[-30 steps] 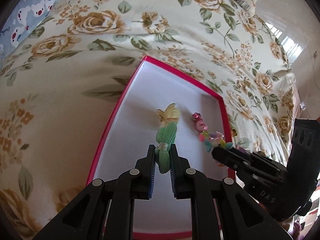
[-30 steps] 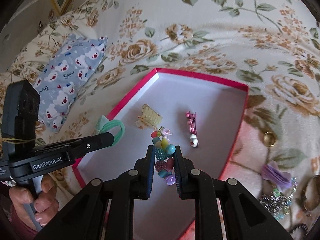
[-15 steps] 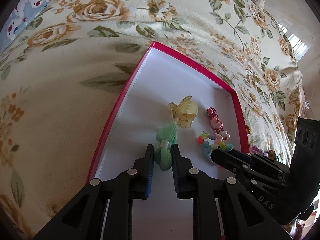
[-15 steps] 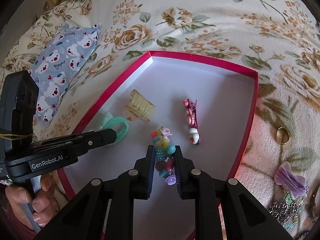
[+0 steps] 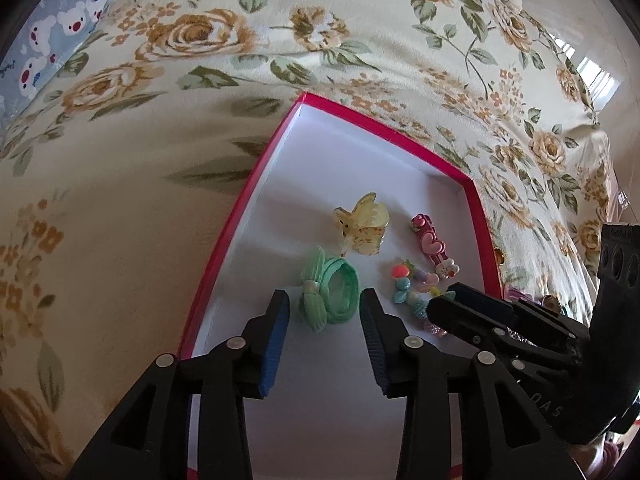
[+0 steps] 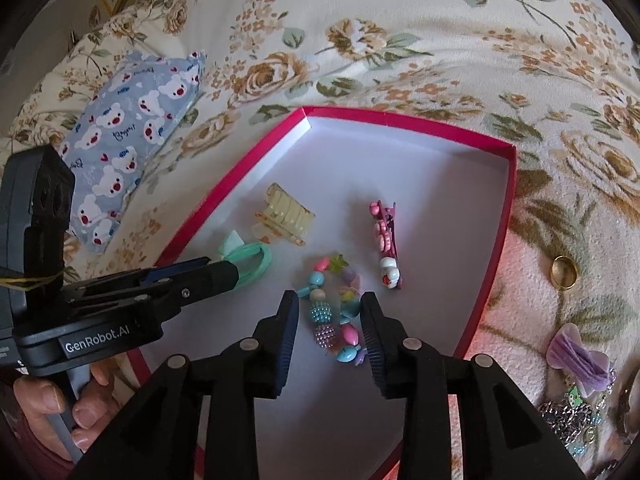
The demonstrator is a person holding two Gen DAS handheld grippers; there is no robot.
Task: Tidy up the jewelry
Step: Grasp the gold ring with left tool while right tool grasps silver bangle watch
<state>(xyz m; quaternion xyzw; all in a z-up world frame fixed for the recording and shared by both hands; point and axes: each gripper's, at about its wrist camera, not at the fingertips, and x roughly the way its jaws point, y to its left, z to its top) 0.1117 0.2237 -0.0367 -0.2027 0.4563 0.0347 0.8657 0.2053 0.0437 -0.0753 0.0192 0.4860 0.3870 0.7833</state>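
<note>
A pink-rimmed box point(image 5: 236, 216) with a white floor lies on the floral bedspread. In the left wrist view my left gripper point(image 5: 325, 300) has its jaws opening. A green hair tie point(image 5: 340, 280) lies loose on the box floor between the pads, with a gap on each side. In the right wrist view my right gripper point(image 6: 330, 300) is also opening. A colourful bead bracelet point(image 6: 320, 312) rests on the floor between its pads. A yellow claw clip point(image 6: 286, 216) and a pink hair clip point(image 6: 386, 240) lie further in.
On the bedspread right of the box lie a gold ring point(image 6: 564, 272), a purple bow clip point(image 6: 580, 360) and chain jewellery point(image 6: 572, 420). A blue bear-print pillow point(image 6: 120, 148) sits at the far left. A hand point(image 6: 52, 400) holds the left gripper's handle.
Both grippers' jaws have widened. The green hair tie and the bead bracelet were let go and now lie flat on the box floor.
</note>
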